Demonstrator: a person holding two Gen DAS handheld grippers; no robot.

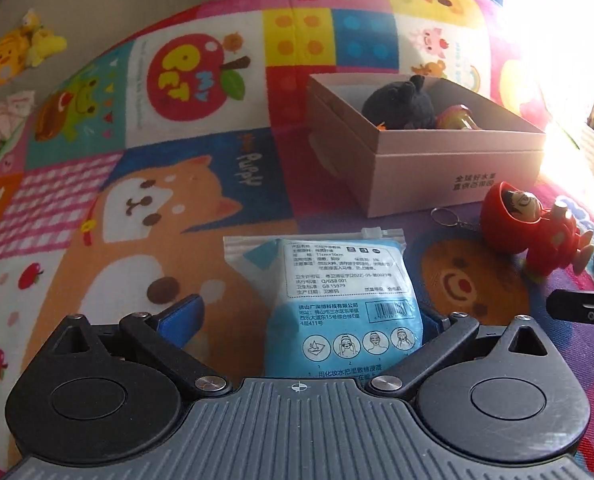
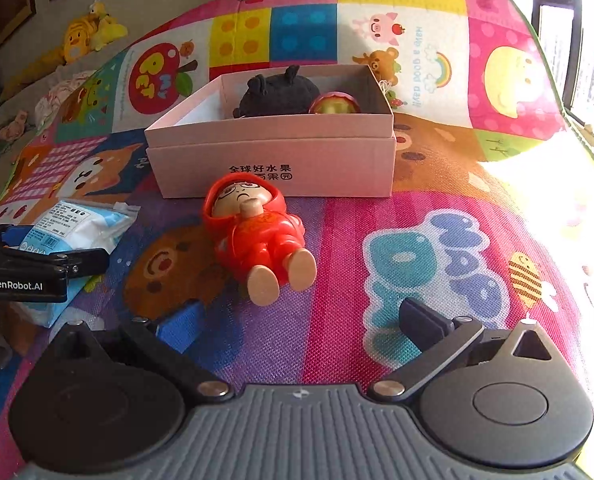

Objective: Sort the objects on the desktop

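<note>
Colourful cartoon play mat [image 1: 169, 184] carries a blue-white plastic wipe packet [image 1: 337, 300] between the spread left gripper [image 1: 303, 314], pink cardboard box [image 1: 453, 168] at one o'clock. Right view: spread right gripper [image 2: 301, 322] empty, red hooded doll [image 2: 257, 232] at twelve o'clock, before the box [image 2: 273, 160].
</note>
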